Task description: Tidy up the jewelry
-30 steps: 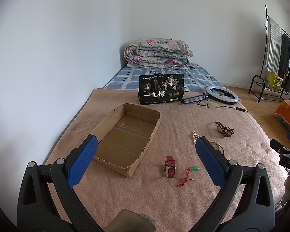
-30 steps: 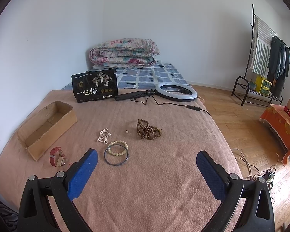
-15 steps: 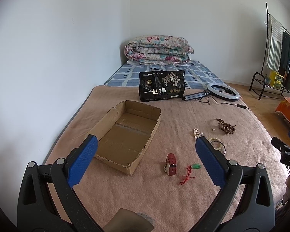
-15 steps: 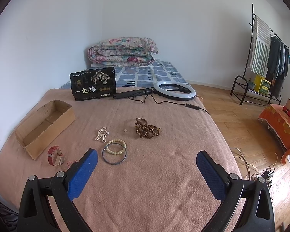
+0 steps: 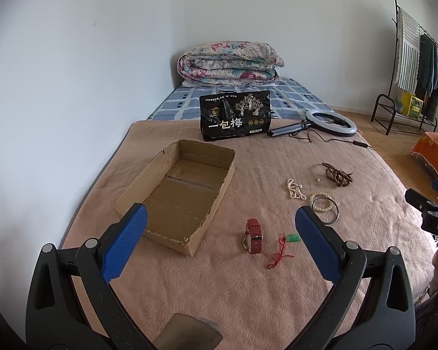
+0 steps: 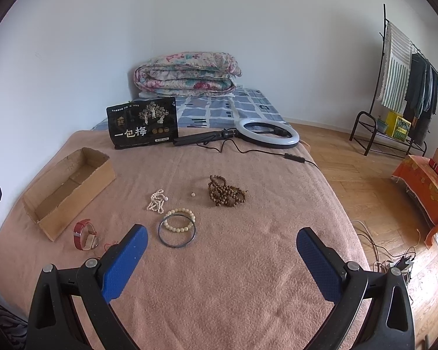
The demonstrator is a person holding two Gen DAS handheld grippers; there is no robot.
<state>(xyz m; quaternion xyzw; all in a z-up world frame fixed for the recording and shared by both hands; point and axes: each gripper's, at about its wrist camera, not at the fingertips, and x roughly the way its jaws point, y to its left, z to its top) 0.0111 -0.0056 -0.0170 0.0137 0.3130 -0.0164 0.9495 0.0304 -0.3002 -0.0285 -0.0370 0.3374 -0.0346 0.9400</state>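
The left hand-held gripper (image 5: 219, 227) is held above the blanket-covered bed (image 5: 248, 291) with its jaws spread wide and nothing between them; the right hand-held gripper (image 6: 222, 243) is likewise wide and empty. No piece is in the cardboard box (image 5: 176, 186), seen at centre left of the left view, so sorting is judged not yet begun.

Jewelry is noted loose on the blanket. The red watch (image 5: 254, 235) lies just right of the box's near corner, at lower centre of the left view. Beside it lies a green pendant (image 5: 292, 237) on a thin red cord (image 5: 279, 255). In the right view, a pearl strand (image 6: 156, 201), a cream bead bracelet (image 6: 179, 218) overlapping a dark bangle (image 6: 176, 233), a loose bead (image 6: 193, 194) and a heap of brown wooden beads (image 6: 226, 195) are seen at frame centre.

Handling, as judged:
- All pieces light.
- Watch: strap flexible, case rigid; a pinch across the strap loop is preferred.
- Bangle: stiff, thin, likely slippery; rim to be pinched.
- Strands: limp, will drape and swing; to be pinched at a bunched part.
- Cord: snagging on the blanket pile is possible.
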